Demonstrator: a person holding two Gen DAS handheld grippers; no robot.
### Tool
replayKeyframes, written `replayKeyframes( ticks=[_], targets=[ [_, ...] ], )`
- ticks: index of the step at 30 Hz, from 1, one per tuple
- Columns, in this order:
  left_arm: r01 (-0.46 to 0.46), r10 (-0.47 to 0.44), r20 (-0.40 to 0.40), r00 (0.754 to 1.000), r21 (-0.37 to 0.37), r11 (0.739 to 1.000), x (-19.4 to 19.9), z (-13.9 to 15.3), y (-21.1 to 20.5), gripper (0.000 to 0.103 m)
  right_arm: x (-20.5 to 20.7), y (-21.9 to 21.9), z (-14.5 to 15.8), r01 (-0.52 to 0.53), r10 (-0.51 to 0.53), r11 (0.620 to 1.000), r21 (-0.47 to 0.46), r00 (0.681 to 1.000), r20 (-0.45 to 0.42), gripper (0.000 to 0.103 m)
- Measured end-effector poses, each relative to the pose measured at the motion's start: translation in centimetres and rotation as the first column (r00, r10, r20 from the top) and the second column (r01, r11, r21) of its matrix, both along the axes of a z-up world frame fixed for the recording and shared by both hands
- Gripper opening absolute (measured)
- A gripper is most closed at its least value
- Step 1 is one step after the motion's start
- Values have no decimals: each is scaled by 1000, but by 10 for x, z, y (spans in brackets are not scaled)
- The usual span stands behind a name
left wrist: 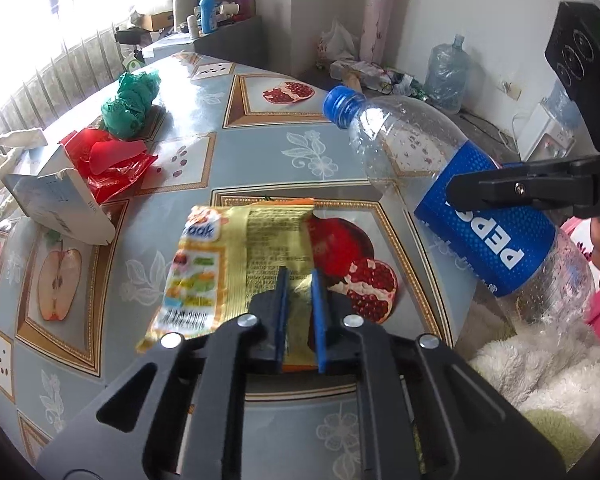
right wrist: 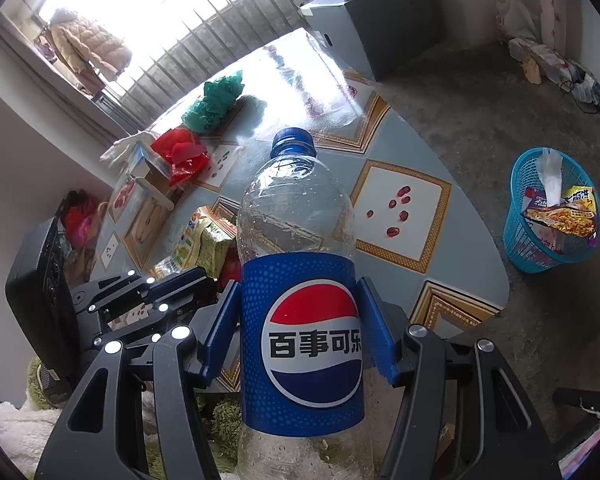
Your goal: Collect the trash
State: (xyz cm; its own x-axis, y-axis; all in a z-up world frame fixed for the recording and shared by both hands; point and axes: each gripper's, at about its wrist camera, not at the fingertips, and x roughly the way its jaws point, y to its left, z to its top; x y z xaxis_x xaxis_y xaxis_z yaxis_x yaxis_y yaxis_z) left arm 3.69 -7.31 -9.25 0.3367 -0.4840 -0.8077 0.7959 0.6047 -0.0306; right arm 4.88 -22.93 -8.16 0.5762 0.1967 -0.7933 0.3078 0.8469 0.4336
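We are holding 2 pieces of trash clear of the bench [left wrist: 260, 152]: left tongs [left wrist: 299, 312] clamped on the snack wrapper [left wrist: 236, 256], right tongs [right wrist: 298, 328] clamped around the Pepsi bottle [right wrist: 300, 280], likely bound for the blue basket [right wrist: 540, 248] to their right.

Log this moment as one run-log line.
left gripper: shut on snack wrapper | right gripper: shut on Pepsi bottle | blue basket: on floor, holds trash

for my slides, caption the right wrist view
Right gripper holds an empty cola bottle above the table, trash basket nearby.
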Motion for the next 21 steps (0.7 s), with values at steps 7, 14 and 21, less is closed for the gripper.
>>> replayKeyframes(
  ticks=[7,14,21],
  targets=[
    [-51,52,10,999,-61,997,8,11,7,0,0,-4,0,2,-2,1000,10,1000,9,57],
    [-85,92,41,995,-141,986,12,37,18,0,0,-9,3,12,-14,999,37,999,33,57],
    [-77,93,74,993,-198,977,10,61,17,0,-2,-11,15,24,-27,999,35,996,87,56]
  ],
)
